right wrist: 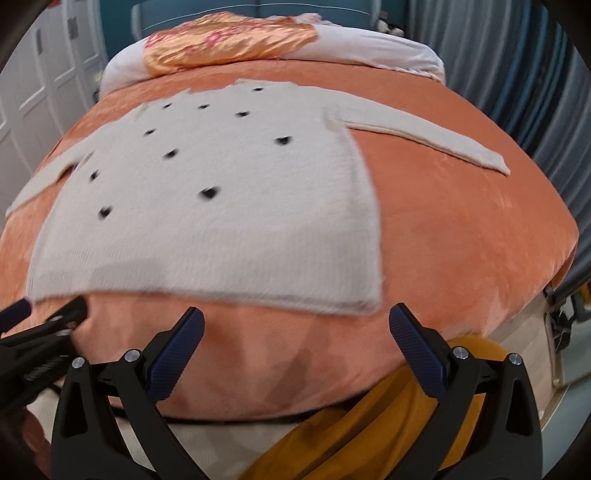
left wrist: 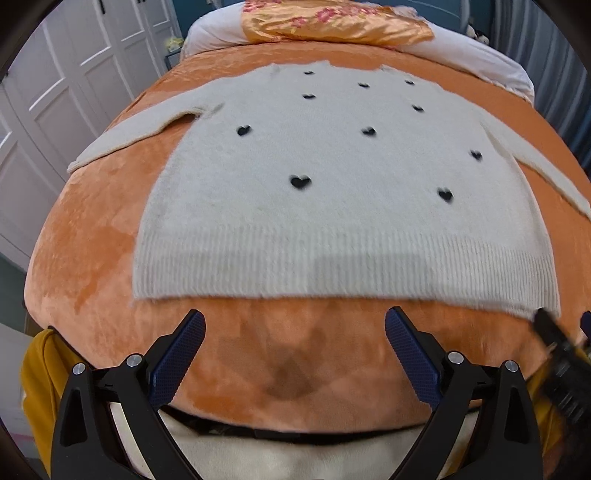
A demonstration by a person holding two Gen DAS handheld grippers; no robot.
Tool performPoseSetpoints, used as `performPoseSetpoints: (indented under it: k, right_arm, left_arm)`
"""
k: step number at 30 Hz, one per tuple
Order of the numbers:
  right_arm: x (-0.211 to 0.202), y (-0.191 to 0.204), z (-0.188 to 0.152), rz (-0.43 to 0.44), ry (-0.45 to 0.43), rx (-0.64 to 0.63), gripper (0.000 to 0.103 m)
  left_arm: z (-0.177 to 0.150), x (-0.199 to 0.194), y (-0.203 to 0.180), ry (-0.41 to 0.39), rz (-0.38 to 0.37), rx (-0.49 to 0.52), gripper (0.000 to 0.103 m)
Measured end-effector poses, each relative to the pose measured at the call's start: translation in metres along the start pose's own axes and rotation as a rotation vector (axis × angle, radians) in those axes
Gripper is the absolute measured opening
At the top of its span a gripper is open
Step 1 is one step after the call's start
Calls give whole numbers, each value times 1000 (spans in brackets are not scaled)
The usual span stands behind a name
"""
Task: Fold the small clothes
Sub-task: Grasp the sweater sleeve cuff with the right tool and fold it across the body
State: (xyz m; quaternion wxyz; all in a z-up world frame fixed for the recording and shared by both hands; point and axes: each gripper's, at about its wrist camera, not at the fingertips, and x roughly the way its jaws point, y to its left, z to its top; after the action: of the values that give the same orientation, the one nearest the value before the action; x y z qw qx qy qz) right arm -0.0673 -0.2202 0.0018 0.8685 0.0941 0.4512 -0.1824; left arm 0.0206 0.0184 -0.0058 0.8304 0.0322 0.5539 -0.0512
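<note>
A cream knit sweater (left wrist: 332,192) with small black hearts lies flat on an orange plush bed cover (left wrist: 92,258), sleeves spread out, ribbed hem nearest me. It also shows in the right wrist view (right wrist: 221,221). My left gripper (left wrist: 294,325) is open and empty, just short of the hem's middle. My right gripper (right wrist: 296,321) is open and empty, just short of the hem's right corner. The right gripper shows at the right edge of the left wrist view (left wrist: 557,343); the left gripper shows at the left edge of the right wrist view (right wrist: 44,317).
An orange floral pillow (left wrist: 332,22) and white bedding (left wrist: 480,55) lie at the head of the bed. White wardrobe doors (left wrist: 74,74) stand to the left, blue curtains (right wrist: 517,92) to the right. Mustard-yellow fabric (right wrist: 369,424) hangs below the bed's near edge.
</note>
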Motion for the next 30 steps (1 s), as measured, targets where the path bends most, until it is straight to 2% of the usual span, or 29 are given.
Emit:
performPoseSetpoints:
  k: [3,7,9,12,17,18,19,20,22,24,25,28,30]
  right_arm:
    - [16,-48,33,-12,-8,102,98]
    - [43,-137,91,-32,-45,279,98]
    - [66,-186,123,-21,-56,372,98]
    - [110,-250,166,-69,-56,476,98]
    - [179,-312,207,-111,-7,612,97]
    - [190,-316,211,-114,0,634,96]
    - [195,-317,210,-117,6,648,89]
    - [204,-319,212,-114,15,666,72]
    - [217,-315,218,-136,20,692,61]
    - [216,-303,234,-122,-32,668,26]
    - [214,-296,247,-100,-59,656,16]
    - [184,-248,284,15,-208,568,14]
    - [158,-196,312,139,-292,465,14]
  left_arm:
    - [17,3,12,-32,27,-17,96]
    - [49,15,27,-44,70,-21,96]
    - [69,23,37,-55,70,-40,96]
    - [95,33,51,-68,57,-90,96]
    - [136,49,69,-114,58,-171,96]
    - [145,53,70,-121,65,-176,96]
    - [149,55,71,-132,64,-178,96]
    - [154,57,72,-140,67,-178,96]
    - [163,63,73,-150,66,-181,96]
    - [170,67,74,-156,56,-184,95]
    - [175,70,74,-158,46,-187,95]
    - [186,72,76,-180,30,-187,95]
    - [194,71,77,-198,27,-183,95]
